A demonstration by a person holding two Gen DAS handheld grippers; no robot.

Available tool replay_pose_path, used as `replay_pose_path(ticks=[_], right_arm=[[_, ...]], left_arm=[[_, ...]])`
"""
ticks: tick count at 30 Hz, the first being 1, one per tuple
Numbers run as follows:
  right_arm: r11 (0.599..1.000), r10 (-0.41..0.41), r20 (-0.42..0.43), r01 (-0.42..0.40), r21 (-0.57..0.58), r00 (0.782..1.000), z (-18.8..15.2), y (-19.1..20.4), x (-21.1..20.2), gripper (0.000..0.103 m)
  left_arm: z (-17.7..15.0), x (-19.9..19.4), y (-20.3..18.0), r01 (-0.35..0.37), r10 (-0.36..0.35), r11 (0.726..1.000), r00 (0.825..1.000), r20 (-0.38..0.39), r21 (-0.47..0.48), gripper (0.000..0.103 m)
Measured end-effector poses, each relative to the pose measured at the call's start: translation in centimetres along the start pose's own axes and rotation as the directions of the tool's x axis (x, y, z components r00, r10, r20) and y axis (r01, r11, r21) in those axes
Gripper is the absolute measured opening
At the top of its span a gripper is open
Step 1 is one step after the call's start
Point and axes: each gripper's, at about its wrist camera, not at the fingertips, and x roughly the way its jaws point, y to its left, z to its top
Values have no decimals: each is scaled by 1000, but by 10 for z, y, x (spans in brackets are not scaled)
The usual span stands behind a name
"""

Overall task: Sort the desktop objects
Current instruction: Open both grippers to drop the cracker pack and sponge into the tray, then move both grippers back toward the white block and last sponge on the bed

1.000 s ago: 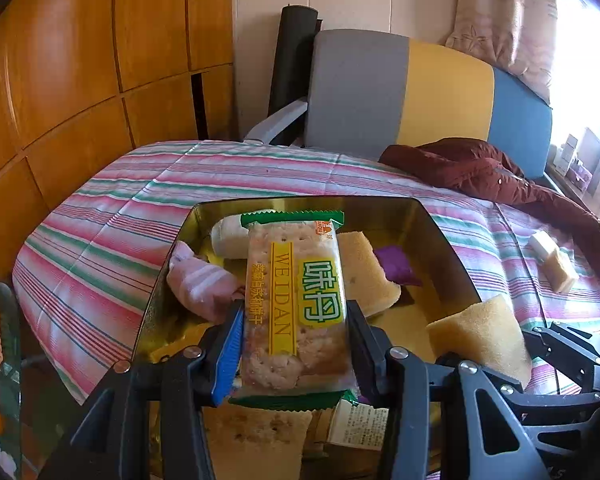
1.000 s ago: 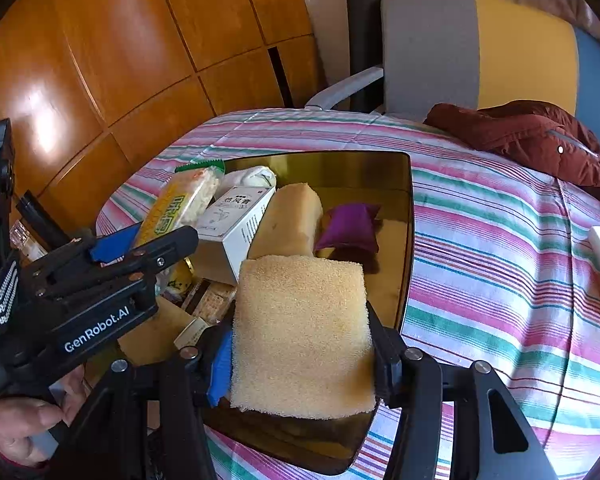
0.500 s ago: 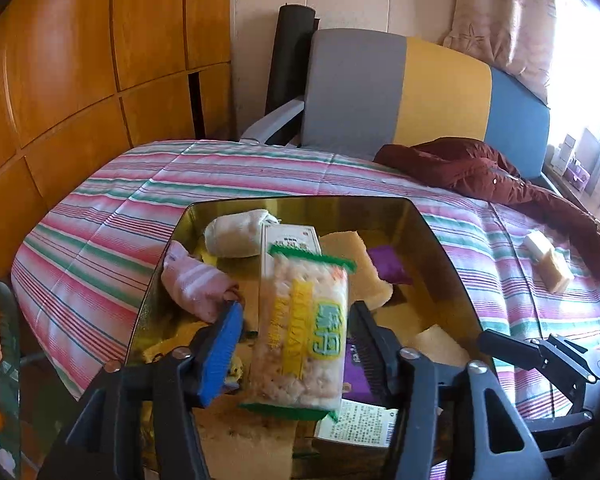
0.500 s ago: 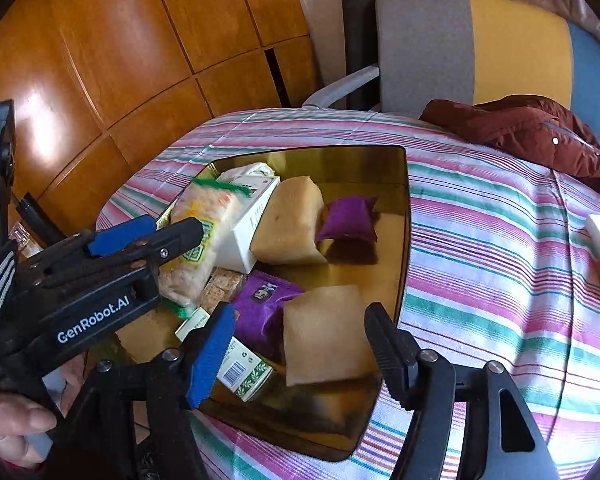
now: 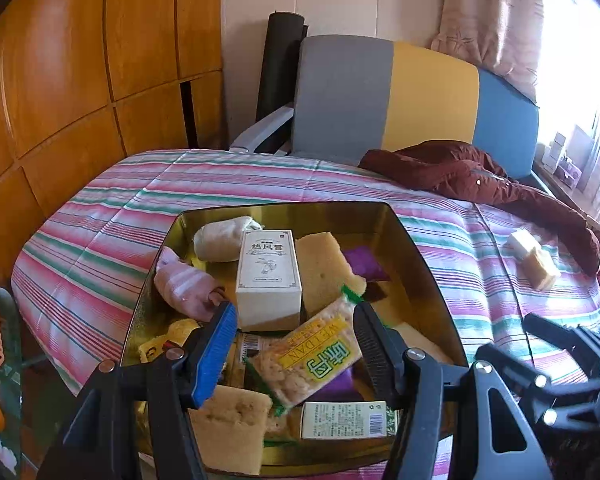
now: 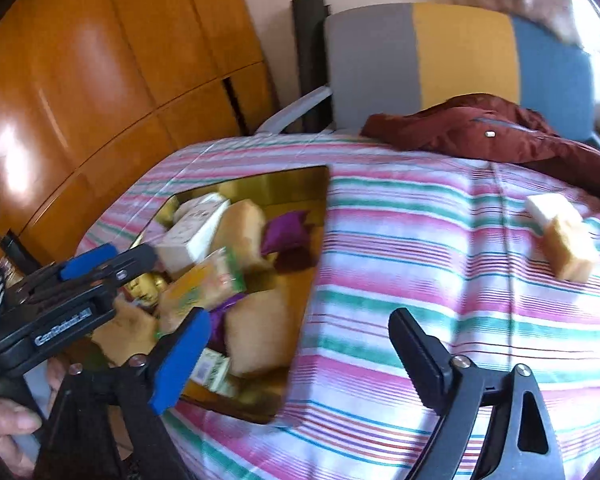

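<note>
A second ago each gripper clasped an item; now the left gripper (image 5: 296, 332) and the right gripper (image 6: 300, 354) both stand released and empty, so both drops into the gold metal tray (image 5: 428, 264) look done. The yellow-and-green cracker packet (image 5: 312, 356) lies near the tray's near edge, leaning on other items. Its long axis runs diagonally, green end toward the tray's far right corner.
</note>
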Motion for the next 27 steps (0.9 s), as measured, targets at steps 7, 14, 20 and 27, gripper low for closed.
replay_pose_path(ticks=[7, 14, 20, 27], right_arm=[[983, -184, 74, 182, 33, 980, 6, -30, -19, 103], [946, -314, 55, 317, -67, 948, 12, -62, -29, 103], [917, -399, -25, 397, -44, 917, 12, -105, -26, 103], [910, -385, -103, 396, 127, 917, 2, -175, -29, 101]], left_arm=[[-4, -5, -13, 26, -26, 999, 1000, -2, 24, 61], [-11, -10, -32, 79, -80, 994, 997, 5, 70, 61], [-10, -15, -43, 142, -144, 986, 989, 17, 88, 61], [-13, -12, -58, 249, -247, 963, 968, -29, 102, 58]])
